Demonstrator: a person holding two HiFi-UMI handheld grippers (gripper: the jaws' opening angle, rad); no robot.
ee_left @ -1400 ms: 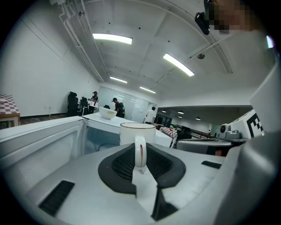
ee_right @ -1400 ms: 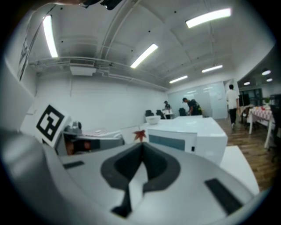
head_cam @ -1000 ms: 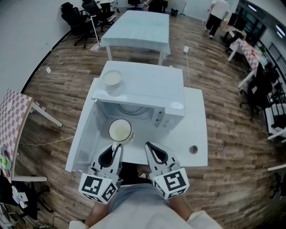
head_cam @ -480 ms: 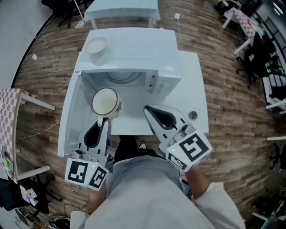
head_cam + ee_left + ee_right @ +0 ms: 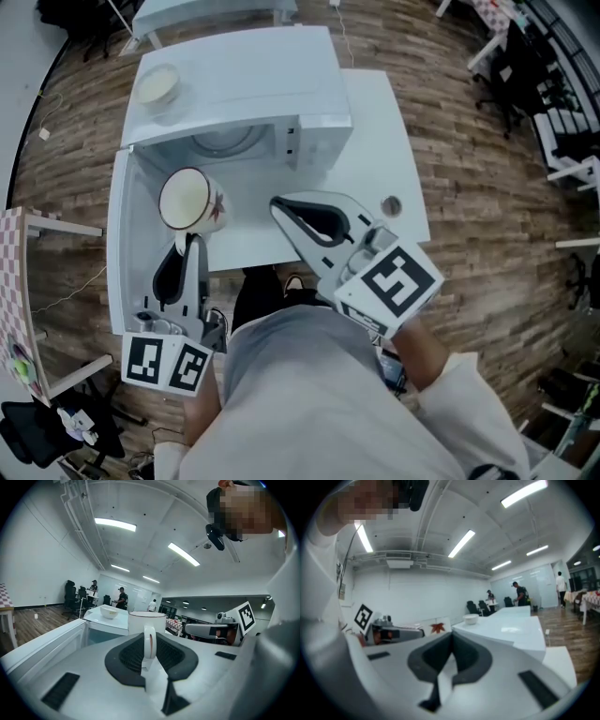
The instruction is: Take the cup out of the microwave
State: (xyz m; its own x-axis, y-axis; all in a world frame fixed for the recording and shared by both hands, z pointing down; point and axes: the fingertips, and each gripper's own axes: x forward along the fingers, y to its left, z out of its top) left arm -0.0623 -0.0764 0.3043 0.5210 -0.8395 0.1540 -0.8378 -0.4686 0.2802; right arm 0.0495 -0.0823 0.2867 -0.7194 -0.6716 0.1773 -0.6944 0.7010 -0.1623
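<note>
The cup (image 5: 187,199) is held upright by its handle (image 5: 149,641), which is pinched between the 2 jaws of the left gripper (image 5: 191,240). The cup is seen outside the microwave (image 5: 281,84), just in front of the open cavity and beside the swung-out door (image 5: 116,253). The right gripper (image 5: 279,208) is seen near the cup's right side, apart from it, its jaws brought together on nothing. 1 bowl (image 5: 157,84) is set on the microwave's top.
</note>
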